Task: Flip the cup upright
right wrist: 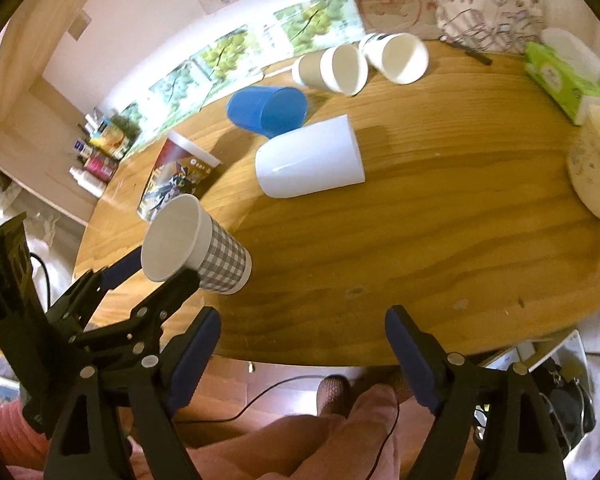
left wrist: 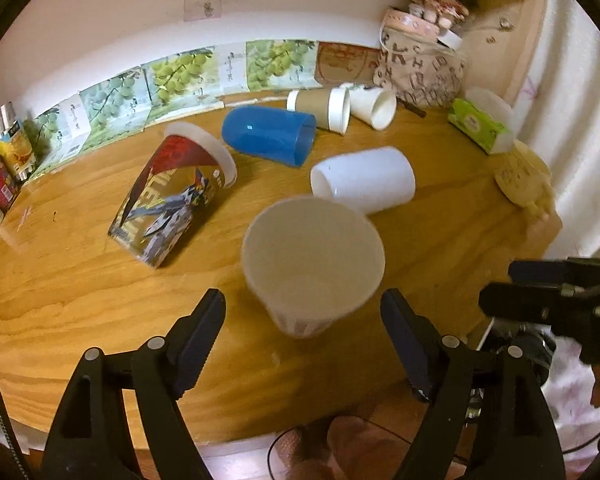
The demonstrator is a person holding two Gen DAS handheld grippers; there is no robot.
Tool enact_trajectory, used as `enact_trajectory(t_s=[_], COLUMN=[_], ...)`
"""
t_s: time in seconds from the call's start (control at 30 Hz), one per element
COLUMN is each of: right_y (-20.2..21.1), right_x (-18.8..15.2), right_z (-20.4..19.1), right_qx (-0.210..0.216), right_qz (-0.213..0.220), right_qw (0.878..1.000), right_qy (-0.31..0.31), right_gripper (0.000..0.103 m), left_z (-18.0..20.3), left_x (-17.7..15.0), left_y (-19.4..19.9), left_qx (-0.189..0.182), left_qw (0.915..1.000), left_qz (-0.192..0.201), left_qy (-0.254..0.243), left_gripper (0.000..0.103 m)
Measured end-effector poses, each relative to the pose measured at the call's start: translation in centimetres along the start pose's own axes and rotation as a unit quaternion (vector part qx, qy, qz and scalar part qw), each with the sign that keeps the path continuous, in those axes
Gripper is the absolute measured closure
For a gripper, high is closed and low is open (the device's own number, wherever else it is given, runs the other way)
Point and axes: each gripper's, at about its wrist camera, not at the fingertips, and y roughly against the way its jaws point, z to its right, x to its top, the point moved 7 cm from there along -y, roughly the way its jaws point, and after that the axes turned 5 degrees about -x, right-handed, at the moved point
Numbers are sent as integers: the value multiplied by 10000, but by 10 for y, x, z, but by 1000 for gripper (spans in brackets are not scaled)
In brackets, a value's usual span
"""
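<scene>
A grey-checked paper cup (left wrist: pixel 312 264) stands upright on the wooden table (left wrist: pixel 80 280) near its front edge, mouth up. It also shows in the right wrist view (right wrist: pixel 204 252). My left gripper (left wrist: pixel 304 320) is open, its fingers apart on either side of the cup and not touching it; it also shows in the right wrist view (right wrist: pixel 152 276). My right gripper (right wrist: pixel 304 344) is open and empty over the table's front edge, to the right of the cup.
Lying on their sides are a white plastic cup (left wrist: pixel 364 184), a blue cup (left wrist: pixel 270 134), a printed cup (left wrist: pixel 172 196) and two paper cups (left wrist: pixel 340 108) at the back. A green tissue pack (left wrist: pixel 480 128), a cream mug (left wrist: pixel 524 180) and a patterned bag (left wrist: pixel 420 68) stand right.
</scene>
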Motion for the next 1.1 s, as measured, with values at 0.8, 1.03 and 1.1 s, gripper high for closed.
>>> enact_trajectory(t_s=[0.8,1.03,1.1], right_y=[148,182,191], right_x=[28,25,23], right_z=[-94,-102,-103], right_qx=[-231,-198,-225], right_qz=[2149,2605,2782], right_qw=[9759,9636,9579], right_qy=[285,573,679], right_gripper=[1,1,1], left_z=[-48,-36,-30], left_x=[64,65,64], left_y=[200,223,225], left_qx=[1029,1127,1232], left_qw=[9745,9640,9613], left_qz=[1627,1943,2030], left_qy=[1153,1423,1398], left_gripper=[20,9,5])
